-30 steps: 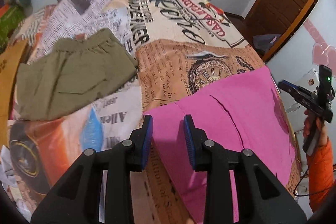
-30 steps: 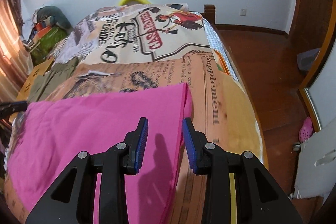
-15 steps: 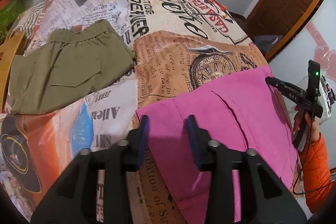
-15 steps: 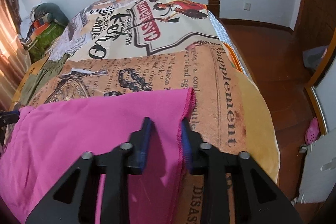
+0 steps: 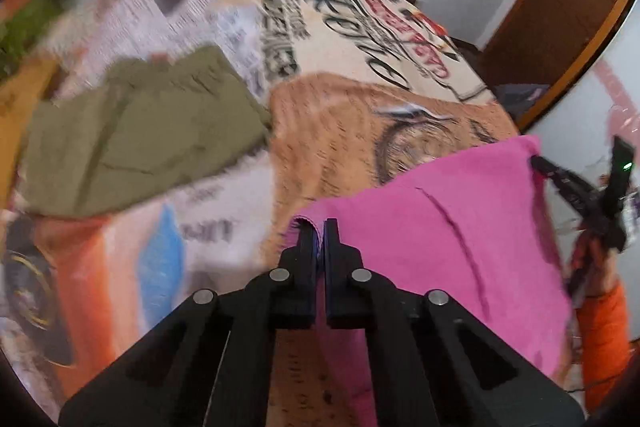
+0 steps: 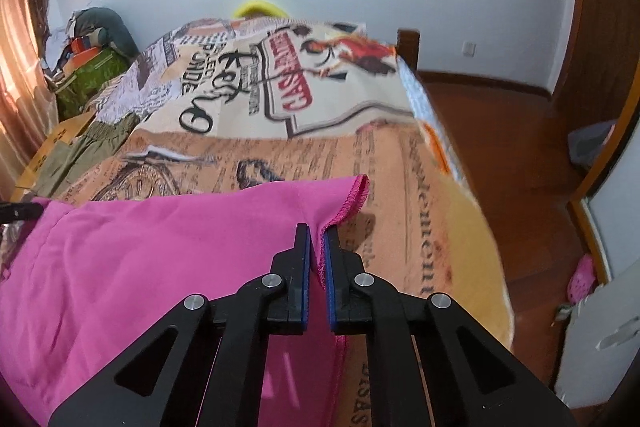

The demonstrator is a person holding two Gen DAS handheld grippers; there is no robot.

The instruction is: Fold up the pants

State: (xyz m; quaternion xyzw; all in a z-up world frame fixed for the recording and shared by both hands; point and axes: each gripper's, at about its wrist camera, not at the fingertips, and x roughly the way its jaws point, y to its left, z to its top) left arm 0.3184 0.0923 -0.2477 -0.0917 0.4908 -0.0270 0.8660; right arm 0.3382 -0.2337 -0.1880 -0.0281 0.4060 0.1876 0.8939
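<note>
Pink pants point(image 5: 452, 227) lie spread on a bed with a newspaper-print cover point(image 5: 340, 115). My left gripper point(image 5: 320, 225) is shut on the pants' near left corner, lifting the hem a little. In the right wrist view the same pink pants point(image 6: 168, 259) fill the lower left. My right gripper point(image 6: 316, 231) is shut on their right edge just below the stitched corner point(image 6: 356, 195). The right gripper also shows at the far right of the left wrist view point(image 5: 588, 195), at the pants' other corner.
Folded olive-green pants point(image 5: 136, 135) lie on the bed to the left. Bags and clutter point(image 6: 88, 63) sit beside the bed at the left. Wooden floor point(image 6: 520, 163) and a door point(image 5: 560, 23) are to the right. A pink slipper point(image 6: 582, 271) lies on the floor.
Both grippers were open over the pink pants' corners; both have closed on the fabric and the gripped edges have lifted slightly. The left view is blurred by motion.
</note>
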